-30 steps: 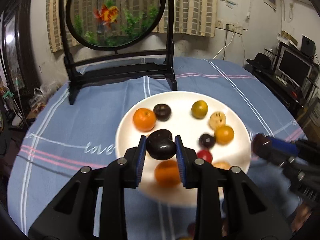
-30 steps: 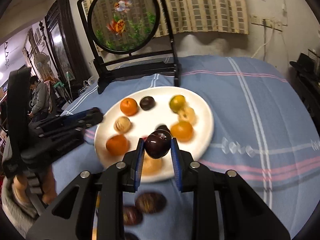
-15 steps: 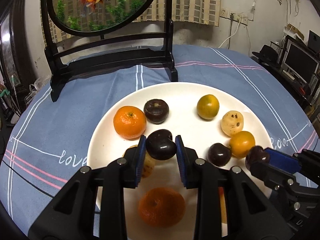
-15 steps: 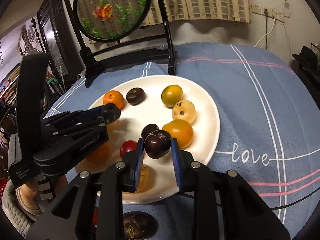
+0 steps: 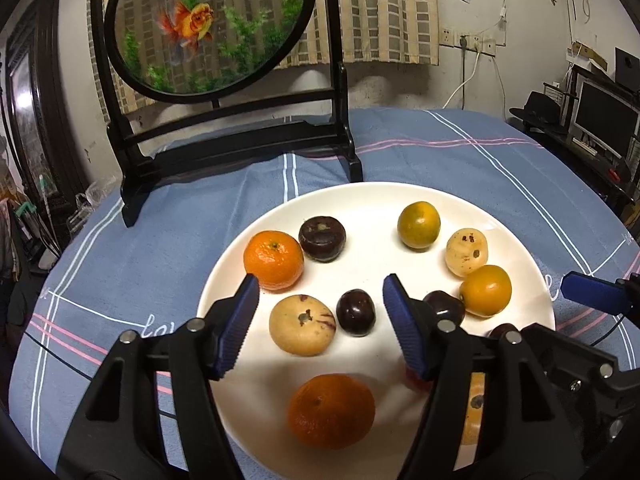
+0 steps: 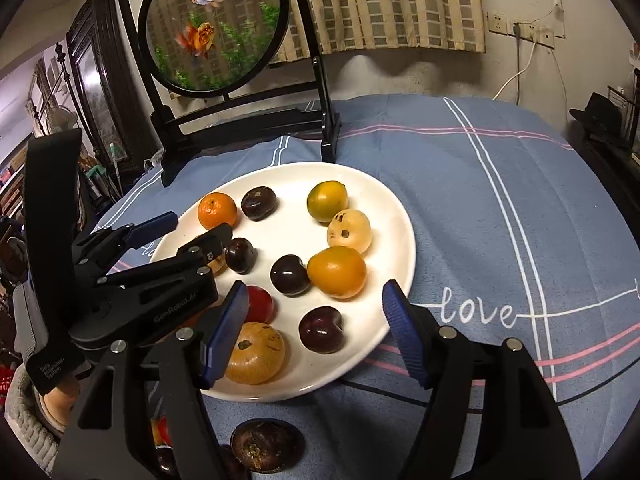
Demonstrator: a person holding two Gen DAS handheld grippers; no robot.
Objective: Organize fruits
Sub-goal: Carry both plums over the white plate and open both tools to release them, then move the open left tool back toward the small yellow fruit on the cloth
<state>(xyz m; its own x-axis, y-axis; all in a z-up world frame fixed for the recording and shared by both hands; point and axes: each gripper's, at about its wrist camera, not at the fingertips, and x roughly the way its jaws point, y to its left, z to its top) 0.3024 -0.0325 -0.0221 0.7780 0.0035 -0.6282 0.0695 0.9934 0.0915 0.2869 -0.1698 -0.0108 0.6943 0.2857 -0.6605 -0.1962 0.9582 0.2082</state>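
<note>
A white plate (image 5: 372, 208) (image 6: 396, 216) on the blue cloth holds several fruits: oranges, dark plums, pale spotted fruits. My left gripper (image 5: 320, 316) is open above the plate; a dark plum (image 5: 355, 312) lies on the plate between its fingers, beside a pale fruit (image 5: 302, 325). My right gripper (image 6: 314, 328) is open over the plate's near edge, with a dark plum (image 6: 321, 329) lying on the plate between its fingers. The left gripper also shows in the right wrist view (image 6: 188, 232).
A black stand with a round goldfish screen (image 5: 208, 24) (image 6: 212, 24) rises behind the plate. A dark brown fruit (image 6: 262, 444) and other fruits lie on the cloth below the right gripper. A desk with a monitor (image 5: 604, 116) is at the far right.
Both grippers have opened and each let go of its dark plum; the two plums now lie on the plate. Both grippers have drawn back a little.
</note>
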